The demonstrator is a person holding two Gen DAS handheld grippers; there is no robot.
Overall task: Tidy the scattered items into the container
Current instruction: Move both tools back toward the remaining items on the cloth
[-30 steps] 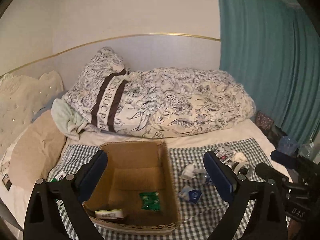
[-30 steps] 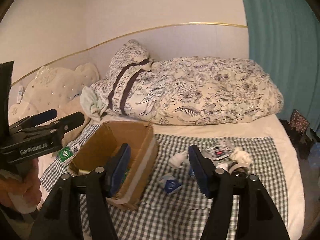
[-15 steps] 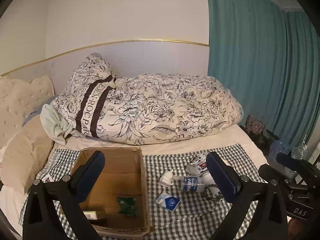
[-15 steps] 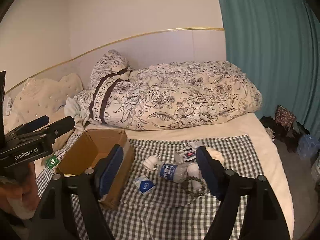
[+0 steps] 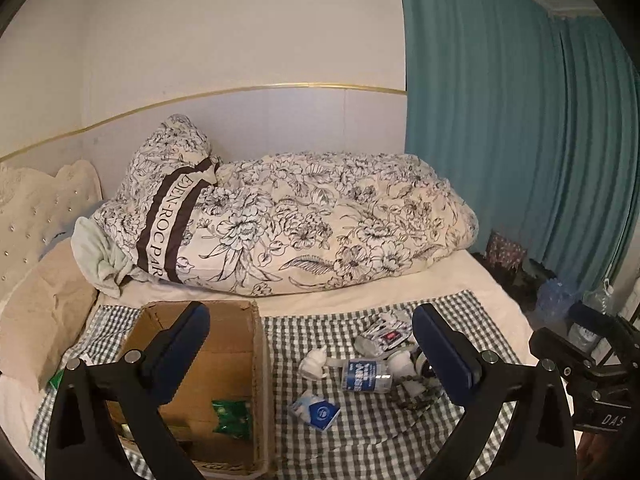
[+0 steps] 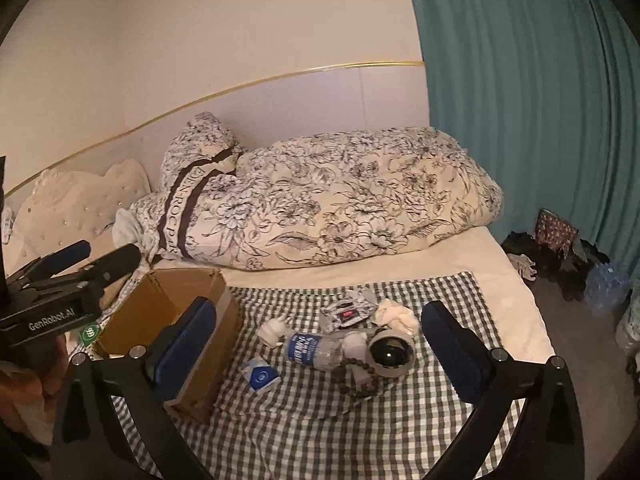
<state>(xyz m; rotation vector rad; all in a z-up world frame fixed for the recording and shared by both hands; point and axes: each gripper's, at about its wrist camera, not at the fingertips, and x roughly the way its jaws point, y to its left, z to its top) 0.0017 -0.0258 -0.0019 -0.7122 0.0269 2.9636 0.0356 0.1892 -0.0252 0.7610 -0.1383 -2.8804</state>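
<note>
Brown cardboard box [image 5: 240, 360] on green-white checked cloth [image 6: 400, 420]. Green packet [image 5: 231, 418] inside box. Right of box: blue-labelled clear bottle [image 6: 316, 348]. Behind box: black-floral cream duvet [image 5: 320, 220]. Teal curtain [image 5: 500, 140].

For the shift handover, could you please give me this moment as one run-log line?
stage: between picks | left gripper: open, empty | right gripper: jaws just opened, empty | cardboard box: green packet inside | water bottle: on checked cloth
</note>
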